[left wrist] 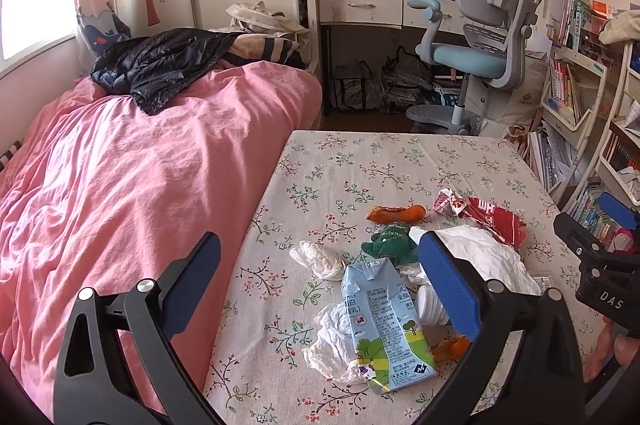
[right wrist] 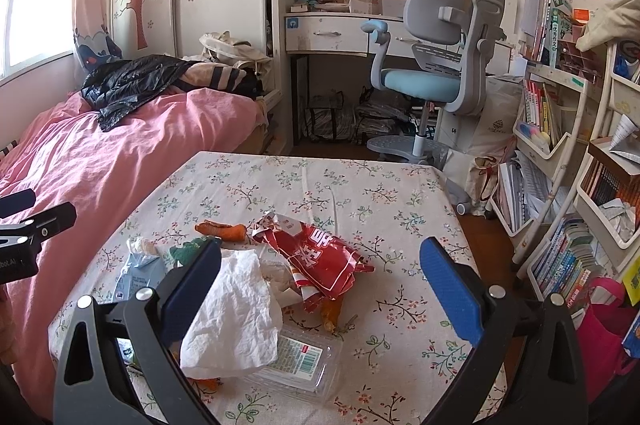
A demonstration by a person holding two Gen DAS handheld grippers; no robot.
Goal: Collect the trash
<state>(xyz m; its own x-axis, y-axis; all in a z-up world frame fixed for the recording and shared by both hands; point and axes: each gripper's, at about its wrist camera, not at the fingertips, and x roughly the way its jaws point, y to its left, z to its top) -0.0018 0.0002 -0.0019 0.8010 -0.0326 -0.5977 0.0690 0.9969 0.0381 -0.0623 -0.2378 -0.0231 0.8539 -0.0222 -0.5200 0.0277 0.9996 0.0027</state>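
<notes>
Both tools hang above the trash with their blue pads spread wide and nothing between them: the left tool (left wrist: 320, 293) is over the milk carton (left wrist: 384, 325), and the right tool (right wrist: 320, 293) is over the red snack bag (right wrist: 324, 261). All the trash lies together on the table (left wrist: 400, 153), which has a cloth with small flowers, near the side closest to the cameras. On the light blue carton I can read "MILK" and "A2" among Chinese characters; its bottom shows green cartoon trees. Beside it lie a crumpled tissue (left wrist: 320, 259), a second tissue (left wrist: 332, 345) partly under the carton, a white ribbed small bottle (left wrist: 430, 307), a green crumpled wrapper (left wrist: 390, 239) and orange peel (left wrist: 396, 213). A large white paper napkin (right wrist: 236, 309) covers part of a clear plastic tray (right wrist: 304, 361), which carries a label with a barcode; its text is too small to read. The red bag has big white Chinese characters, torn and creased. On the body of the right tool, seen from the left wrist camera, white letters say "DAS". To the left of the table is a bed with a pink cover (left wrist: 120, 153), and a black jacket (left wrist: 160, 65) lies on it. Behind stands a grey and blue desk chair (right wrist: 432, 65).
</notes>
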